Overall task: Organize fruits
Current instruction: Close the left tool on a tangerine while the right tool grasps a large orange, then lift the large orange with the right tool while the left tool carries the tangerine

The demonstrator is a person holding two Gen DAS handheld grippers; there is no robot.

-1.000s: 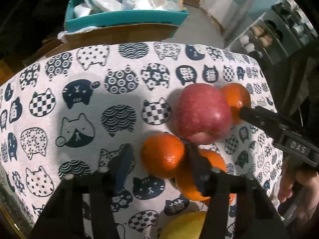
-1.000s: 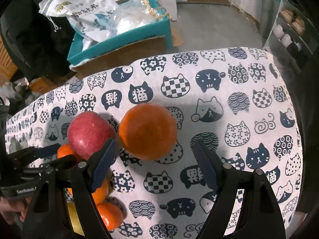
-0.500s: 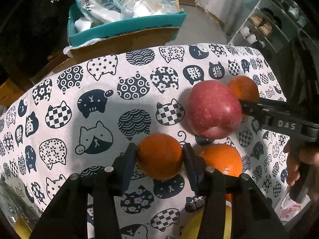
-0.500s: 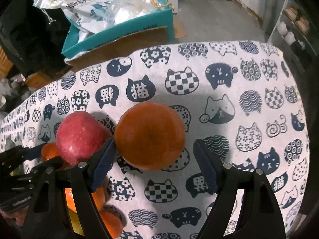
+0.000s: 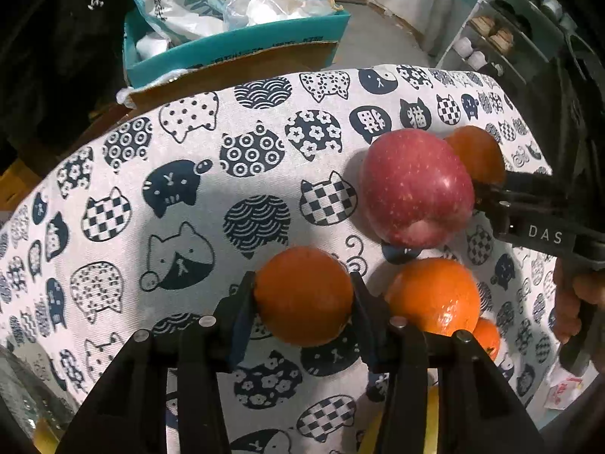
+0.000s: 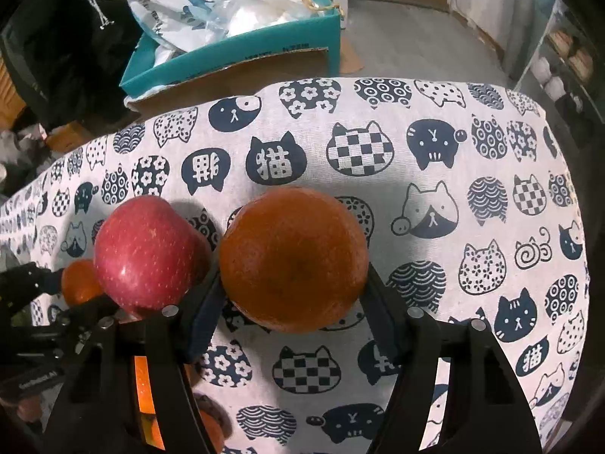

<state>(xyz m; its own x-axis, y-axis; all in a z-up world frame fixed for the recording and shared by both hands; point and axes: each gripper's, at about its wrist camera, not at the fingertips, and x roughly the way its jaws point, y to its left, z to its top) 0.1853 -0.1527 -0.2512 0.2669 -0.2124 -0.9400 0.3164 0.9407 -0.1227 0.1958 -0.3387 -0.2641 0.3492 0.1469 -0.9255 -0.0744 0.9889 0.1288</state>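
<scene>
A white tablecloth [image 5: 113,189] covered in dark blue cat faces fills most of both views. Past its far edge, in the upper middle of each frame, sits a teal box [image 6: 234,53] with white plastic bags [image 6: 196,0] in it. At the far right edge of both views is a shelf [image 5: 487,38] with small things on it, too small to tell.

The fruit lies together on the cloth. The biggest piece is a red apple [image 5: 416,189], right of the middle in the left wrist view and on the left in the right wrist view. Just beside it is a big orange [image 6: 293,257], in the middle of the right wrist view. The right claw [image 6: 291,295] has just been closing, and its two pads now press on both sides of this big orange.

The left claw [image 5: 302,302] grips a smaller orange [image 5: 302,295] low in the middle of its view. Both pads touch it. One more orange [image 5: 435,295] sits just to the right of that one, below the apple. A little orange [image 5: 487,335] peeks out at its lower right. A bit of something yellow [image 5: 433,408] shows at the bottom of the frame, mostly hidden by the claw.

A hand [image 5: 574,302] holds the right claw's handle at the right edge.
</scene>
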